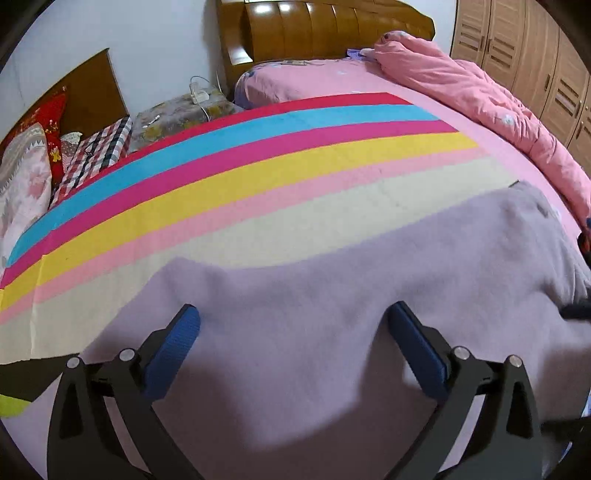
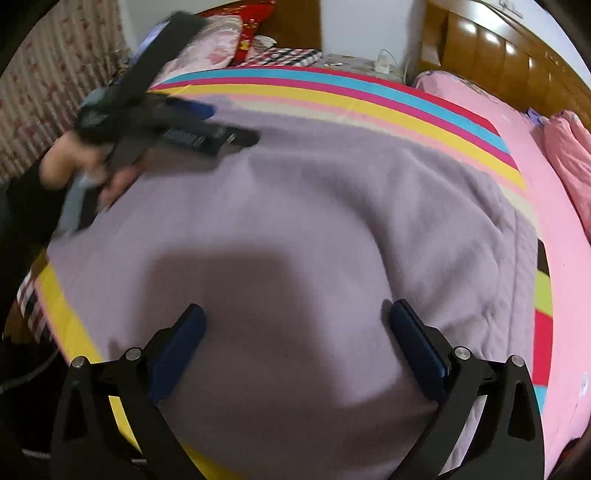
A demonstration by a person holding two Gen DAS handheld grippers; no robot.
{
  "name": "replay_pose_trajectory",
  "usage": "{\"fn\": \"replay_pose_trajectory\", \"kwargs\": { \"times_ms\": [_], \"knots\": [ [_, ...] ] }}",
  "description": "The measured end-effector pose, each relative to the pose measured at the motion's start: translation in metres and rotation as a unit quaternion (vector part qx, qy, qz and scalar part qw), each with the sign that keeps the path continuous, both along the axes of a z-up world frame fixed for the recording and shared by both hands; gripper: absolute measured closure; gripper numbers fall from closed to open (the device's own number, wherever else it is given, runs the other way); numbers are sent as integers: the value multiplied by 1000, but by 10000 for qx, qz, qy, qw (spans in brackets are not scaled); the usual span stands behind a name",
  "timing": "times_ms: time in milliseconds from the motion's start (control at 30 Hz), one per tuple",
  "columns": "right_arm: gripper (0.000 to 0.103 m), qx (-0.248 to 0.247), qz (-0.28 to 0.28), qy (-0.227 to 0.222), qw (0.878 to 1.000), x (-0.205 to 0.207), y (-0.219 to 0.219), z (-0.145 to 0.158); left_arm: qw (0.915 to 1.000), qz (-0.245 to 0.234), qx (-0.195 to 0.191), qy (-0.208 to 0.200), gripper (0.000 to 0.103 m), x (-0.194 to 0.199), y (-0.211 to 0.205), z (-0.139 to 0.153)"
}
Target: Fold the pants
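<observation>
Pale lilac fleece pants point(image 1: 332, 280) lie spread flat on a striped sheet point(image 1: 258, 162) on the bed. In the right wrist view the same pants point(image 2: 295, 206) fill the middle, with a seam ridge running down their right side. My left gripper point(image 1: 291, 314) hovers open over the cloth with nothing between its blue pads. My right gripper point(image 2: 295, 314) is also open just above the pants and holds nothing. The left gripper point(image 2: 221, 125) shows blurred at the pants' far left in the right wrist view, held by a hand point(image 2: 66, 162).
A crumpled pink quilt point(image 1: 498, 110) lies along the right of the bed near a pink pillow point(image 1: 288, 81) and the wooden headboard point(image 1: 325, 29). Pillows and checked cloth point(image 1: 92, 155) are piled at the left. Wardrobe doors point(image 1: 535, 66) stand behind.
</observation>
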State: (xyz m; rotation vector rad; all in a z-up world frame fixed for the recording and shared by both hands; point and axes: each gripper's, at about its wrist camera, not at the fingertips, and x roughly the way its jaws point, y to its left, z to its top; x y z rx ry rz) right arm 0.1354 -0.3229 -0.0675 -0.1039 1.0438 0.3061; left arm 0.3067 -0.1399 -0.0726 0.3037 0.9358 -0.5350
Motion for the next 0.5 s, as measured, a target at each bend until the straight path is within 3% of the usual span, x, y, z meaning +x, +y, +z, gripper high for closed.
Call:
{"fn": "replay_pose_trajectory", "kwargs": {
  "times_ms": [167, 333, 433, 500],
  "knots": [
    [5, 155, -211, -317, 9992, -6, -1, 0, 10000, 6, 24, -33, 1, -3, -2, 1],
    [4, 482, -578, -618, 9952, 7, 14, 28, 10000, 12, 62, -72, 1, -1, -3, 2],
    [4, 245, -668, -566, 9959, 30, 29, 30, 10000, 16, 56, -70, 1, -1, -3, 2],
    [4, -218, -915, -401, 9948, 50, 41, 19, 10000, 17, 53, -70, 1, -1, -2, 2]
  ]
}}
